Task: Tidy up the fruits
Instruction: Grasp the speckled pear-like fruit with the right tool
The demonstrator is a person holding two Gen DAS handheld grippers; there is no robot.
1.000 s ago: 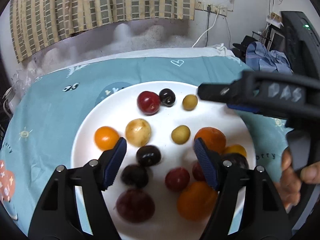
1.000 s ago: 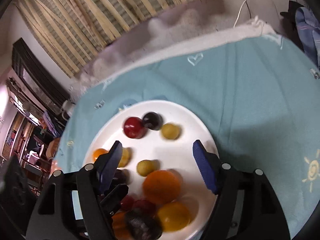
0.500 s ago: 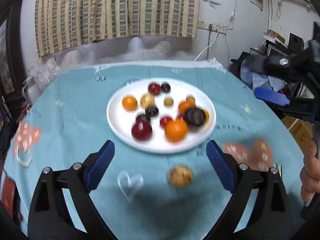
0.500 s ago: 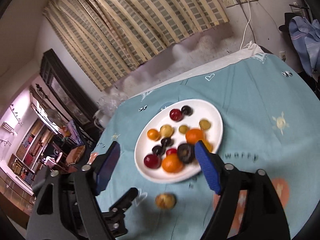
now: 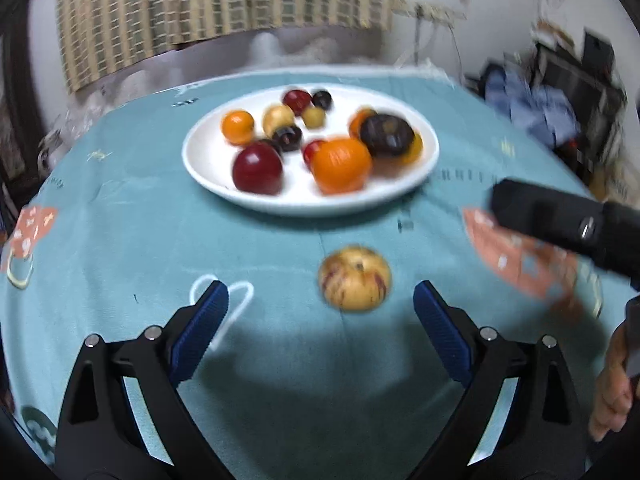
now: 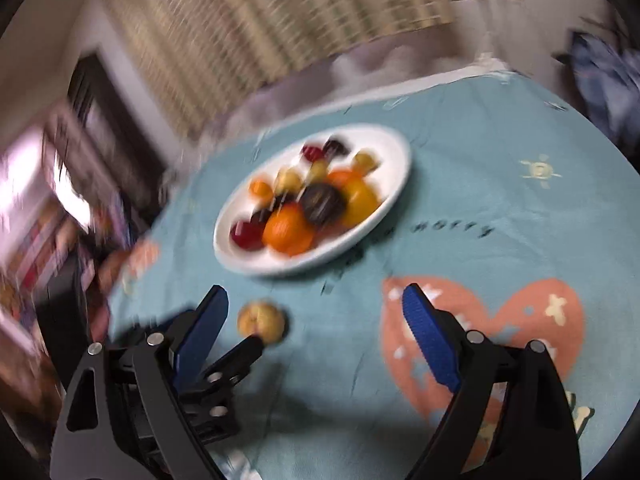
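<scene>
Both claws gape wide with nothing between the pads: left gripper (image 5: 320, 312) and right gripper (image 6: 316, 316), each having just spread its jaws further. And look at the stray — a yellow apple (image 5: 354, 278) with red streaks sits alone on the cloth (image 5: 120, 240), just past the left claw's tips, toward its one-o'clock pad. From the right wrist it shows at eleven o'clock, close to the left pad.

Up at twelve o'clock, apart from the apple, the plate (image 5: 208, 176) is loaded: orange (image 5: 341, 165), red plum (image 5: 257, 168), a dark fruit (image 5: 386, 135) and a scatter of smaller ones.

Risk, I'd say: that apple is round on soft cloth, so an off-centre squeeze could roll it toward the table edge. The plate is crowded too; dropping the apple in could knock fruit over the rim. And the two claws are close, so they could clash.

Everything is smeared with motion, the right view worst. Small fruits behind the orange are hard to name. A hand (image 5: 612, 388) is cut off at four o'clock.
</scene>
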